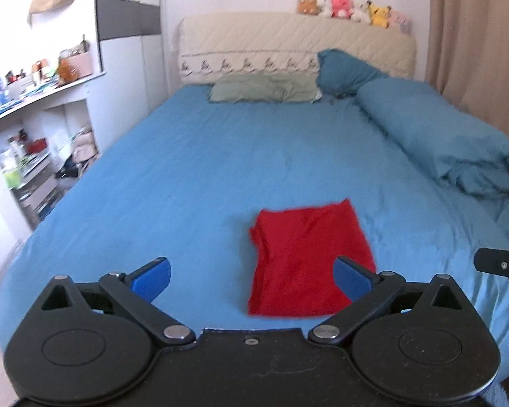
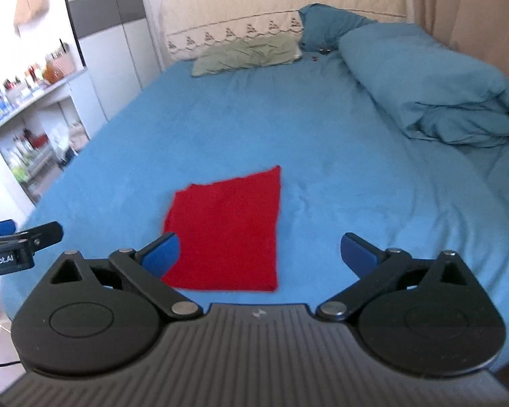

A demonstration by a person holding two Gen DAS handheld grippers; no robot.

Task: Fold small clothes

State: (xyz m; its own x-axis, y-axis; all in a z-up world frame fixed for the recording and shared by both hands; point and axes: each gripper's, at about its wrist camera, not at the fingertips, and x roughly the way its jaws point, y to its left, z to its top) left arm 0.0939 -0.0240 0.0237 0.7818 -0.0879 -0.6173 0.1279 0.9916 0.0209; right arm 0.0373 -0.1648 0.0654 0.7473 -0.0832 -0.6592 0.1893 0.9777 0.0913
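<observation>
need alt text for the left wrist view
A folded red cloth lies flat on a blue bed, just beyond the open, empty left gripper. A rolled blue duvet lies along the right, pillows at the headboard, cluttered shelves on the left.

The folded red cloth garment (image 1: 308,261) looks matt and soft, lightly creased at nine o'clock. It lies on a matt blue cotton-like bed sheet (image 1: 186,176), faintly wrinkled. At twelve o'clock, the cream quilted fabric headboard cover (image 1: 288,44) shows stitched texture.
</observation>
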